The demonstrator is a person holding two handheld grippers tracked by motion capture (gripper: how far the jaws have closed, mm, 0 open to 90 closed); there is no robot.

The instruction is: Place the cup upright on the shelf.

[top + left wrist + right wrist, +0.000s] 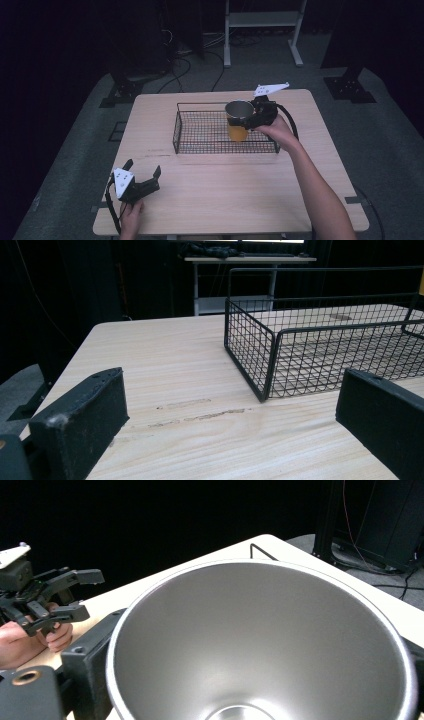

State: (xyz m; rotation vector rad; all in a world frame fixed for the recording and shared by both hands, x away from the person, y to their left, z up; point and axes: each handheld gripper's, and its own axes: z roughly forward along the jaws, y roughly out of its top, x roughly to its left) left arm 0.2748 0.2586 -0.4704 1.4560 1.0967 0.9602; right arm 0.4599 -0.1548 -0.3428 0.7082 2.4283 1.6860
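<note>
High view: right claw (251, 117) grips cup (238, 120) over basket (200, 131); left claw (143, 169) gapes.

Each claw is matte black with two blocky, flat-faced jaws. The left claw (143, 178) and right claw (251, 116) each carry a pale three-cornered plate on top. A black cable trails from each. Both forearms are bare, without sleeves.

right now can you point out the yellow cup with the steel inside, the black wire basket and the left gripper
yellow cup with the steel inside (238, 132), high view, on its yellow outer wall
black wire basket (250, 355), left gripper view, on its near end wall mesh
left gripper (144, 173), high view, midway between its open fingers
</note>
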